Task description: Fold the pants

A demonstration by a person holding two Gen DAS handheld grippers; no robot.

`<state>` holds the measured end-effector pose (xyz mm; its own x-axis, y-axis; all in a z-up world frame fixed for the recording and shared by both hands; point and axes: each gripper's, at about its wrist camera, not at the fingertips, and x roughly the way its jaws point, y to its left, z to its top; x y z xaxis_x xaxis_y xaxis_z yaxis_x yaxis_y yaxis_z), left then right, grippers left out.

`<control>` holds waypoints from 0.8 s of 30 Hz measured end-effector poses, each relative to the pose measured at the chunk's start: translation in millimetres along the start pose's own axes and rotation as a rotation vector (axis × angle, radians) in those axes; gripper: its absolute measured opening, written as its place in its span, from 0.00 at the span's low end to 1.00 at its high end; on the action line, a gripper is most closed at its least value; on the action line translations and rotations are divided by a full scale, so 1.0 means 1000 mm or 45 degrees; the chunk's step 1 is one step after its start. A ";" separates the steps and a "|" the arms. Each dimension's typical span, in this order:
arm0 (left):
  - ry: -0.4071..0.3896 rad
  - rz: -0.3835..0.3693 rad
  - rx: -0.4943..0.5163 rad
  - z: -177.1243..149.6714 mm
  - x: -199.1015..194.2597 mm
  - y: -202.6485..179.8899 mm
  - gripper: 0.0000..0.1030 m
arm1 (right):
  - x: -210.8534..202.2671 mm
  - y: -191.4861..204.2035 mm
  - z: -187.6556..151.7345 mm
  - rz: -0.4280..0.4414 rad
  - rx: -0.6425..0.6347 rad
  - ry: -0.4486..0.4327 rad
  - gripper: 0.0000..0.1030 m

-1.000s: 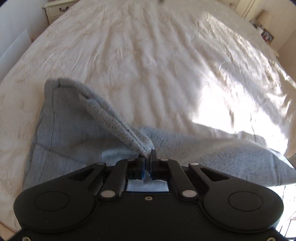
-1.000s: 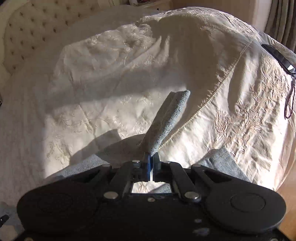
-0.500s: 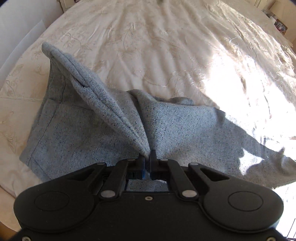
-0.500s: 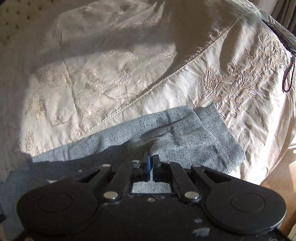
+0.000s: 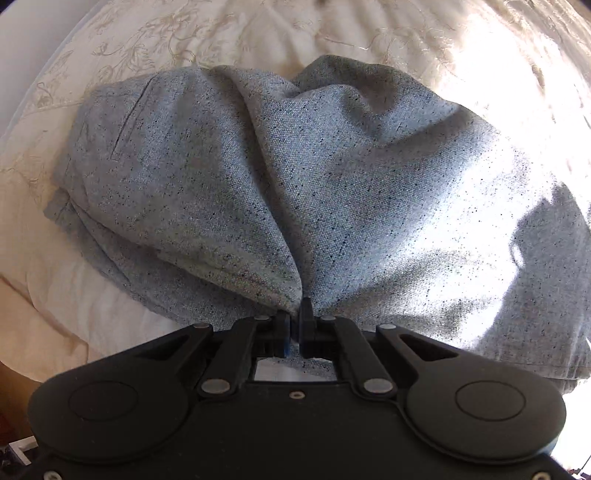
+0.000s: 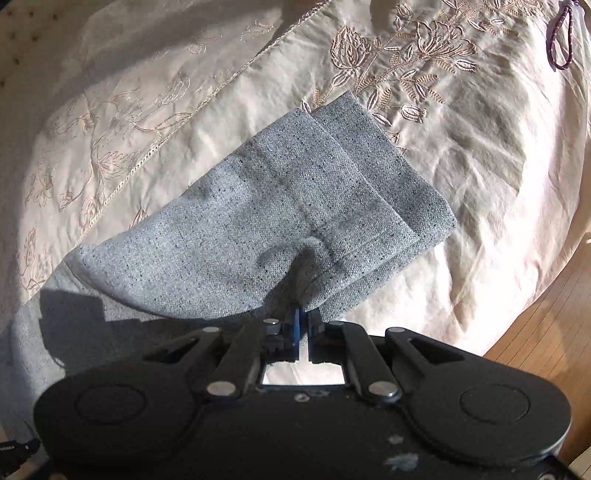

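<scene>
The grey speckled pants (image 5: 332,177) lie on a cream embroidered bedspread (image 5: 184,33). In the left wrist view my left gripper (image 5: 295,317) is shut on a fold of the pants near the waist end, low over the cloth; a pocket slit shows at the upper left. In the right wrist view my right gripper (image 6: 301,317) is shut on the leg end of the pants (image 6: 295,206), where two hem layers lie stacked with their edges slightly offset on the bedspread (image 6: 461,155).
The bed's edge and a wooden floor (image 6: 546,332) show at the right of the right wrist view. A dark cord loop (image 6: 561,40) lies on the bedspread at the far upper right. Strong sunlight washes out the bedspread at the right of the left wrist view.
Both grippers have come down toward the bed, still holding the pants. The lifted cloth has been laid over, so the fabric now lies spread and doubled on the bedspread.
</scene>
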<state>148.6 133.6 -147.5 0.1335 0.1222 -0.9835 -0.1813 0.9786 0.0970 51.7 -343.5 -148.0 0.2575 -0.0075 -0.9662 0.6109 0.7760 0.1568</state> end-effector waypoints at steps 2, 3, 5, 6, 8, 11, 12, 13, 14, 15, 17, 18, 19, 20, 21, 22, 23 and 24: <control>-0.002 0.016 -0.008 0.002 0.000 -0.002 0.05 | -0.015 -0.007 0.002 0.023 -0.009 -0.040 0.26; -0.002 0.028 -0.015 0.003 0.003 -0.006 0.05 | -0.022 -0.011 0.004 0.032 -0.014 -0.065 0.26; 0.003 0.050 -0.024 0.003 0.006 -0.010 0.05 | -0.039 -0.021 0.015 0.058 -0.037 -0.140 0.29; 0.000 0.062 -0.026 0.002 0.009 -0.014 0.05 | -0.042 -0.024 0.021 0.068 -0.053 -0.165 0.33; -0.004 0.078 -0.032 0.001 0.009 -0.016 0.05 | -0.038 -0.029 0.038 0.078 -0.102 -0.184 0.36; -0.005 0.101 -0.053 -0.007 0.008 -0.018 0.05 | -0.015 -0.028 0.063 0.062 -0.212 -0.188 0.36; -0.005 0.109 -0.057 -0.008 0.006 -0.017 0.05 | -0.007 -0.027 0.069 0.056 -0.237 -0.178 0.36; -0.007 0.117 -0.058 -0.008 0.006 -0.017 0.05 | 0.004 -0.027 0.077 0.053 -0.271 -0.163 0.36; -0.010 0.123 -0.058 -0.008 0.006 -0.018 0.05 | 0.013 -0.027 0.083 0.053 -0.297 -0.146 0.36; -0.014 0.129 -0.060 -0.007 0.008 -0.020 0.05 | 0.019 -0.027 0.086 0.049 -0.316 -0.132 0.36; -0.016 0.139 -0.074 -0.007 0.007 -0.020 0.05 | 0.033 -0.027 0.094 0.053 -0.365 -0.095 0.37; -0.017 0.141 -0.085 -0.007 0.006 -0.022 0.05 | 0.037 -0.028 0.096 0.080 -0.382 -0.075 0.39; -0.017 0.143 -0.094 -0.007 0.006 -0.022 0.05 | 0.038 -0.029 0.097 0.103 -0.392 -0.063 0.39; -0.016 0.145 -0.101 -0.007 0.007 -0.022 0.05 | 0.039 -0.029 0.098 0.126 -0.401 -0.052 0.39; -0.015 0.149 -0.107 -0.007 0.006 -0.022 0.05 | 0.039 -0.029 0.097 0.140 -0.409 -0.044 0.38; -0.013 0.152 -0.109 -0.006 0.006 -0.023 0.05 | 0.038 -0.028 0.095 0.162 -0.419 -0.035 0.36; -0.013 0.155 -0.110 -0.007 0.006 -0.023 0.05 | 0.037 -0.027 0.094 0.185 -0.432 -0.023 0.27; -0.013 0.158 -0.110 -0.006 0.007 -0.022 0.05 | 0.036 -0.025 0.093 0.184 -0.444 -0.011 0.07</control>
<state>147.8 111.5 -157.6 0.1146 0.2433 -0.9632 -0.2804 0.9380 0.2036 114.9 -422.2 -167.7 0.3299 0.1136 -0.9372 0.2763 0.9377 0.2109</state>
